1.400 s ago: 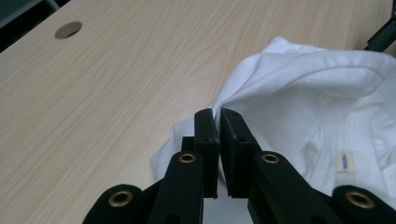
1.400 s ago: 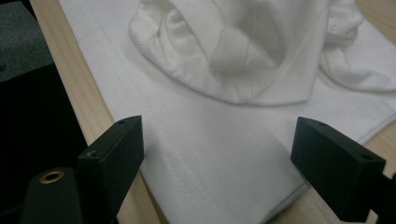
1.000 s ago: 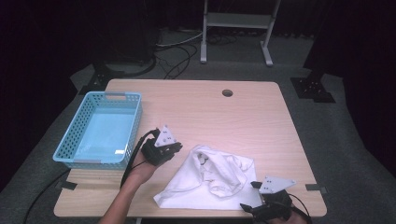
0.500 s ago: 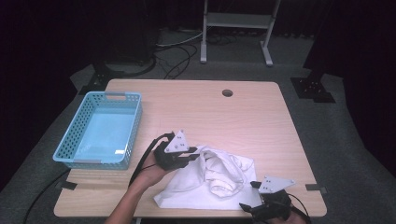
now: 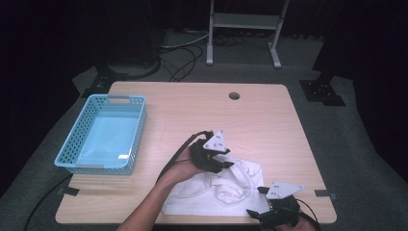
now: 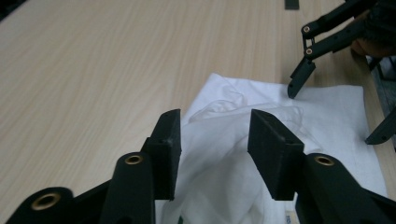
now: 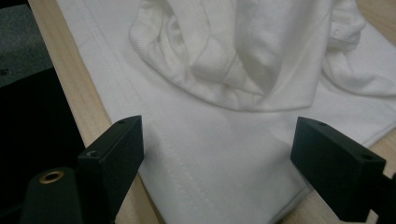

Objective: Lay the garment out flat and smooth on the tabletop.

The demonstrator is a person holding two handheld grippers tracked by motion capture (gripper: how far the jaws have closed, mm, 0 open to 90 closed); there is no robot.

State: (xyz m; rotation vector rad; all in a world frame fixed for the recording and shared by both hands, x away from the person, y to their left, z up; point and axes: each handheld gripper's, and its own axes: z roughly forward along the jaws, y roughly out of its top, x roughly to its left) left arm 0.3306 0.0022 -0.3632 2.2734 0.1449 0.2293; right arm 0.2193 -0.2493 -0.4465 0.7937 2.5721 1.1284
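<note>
I see a white garment (image 5: 219,188) lying crumpled on the near right part of the wooden table (image 5: 269,115), soft cotton with a ribbed collar bunched up in folds and a flat stitched hem running along the table's near edge. The tabletop is pale wood grain, smooth and matte.

My left gripper (image 5: 225,163) hovers over the garment's far left corner; its jaws have just been opening and now stand partly apart (the ridged black pads (image 6: 170,144) show cloth below them, nothing pinched between). My right gripper (image 5: 255,204) sits at the near right corner of the cloth, jaws spread wide, the hem corner lying between them but not gripped.

In the left gripper view the right gripper (image 6: 299,81) shows farther off, one tip just above the cloth's edge.

A light blue plastic basket (image 5: 77,149) with latticed walls stands at the left side, well apart from the garment. The far half of the table lies bare, with a round cable hole (image 5: 234,96) near the far edge.
</note>
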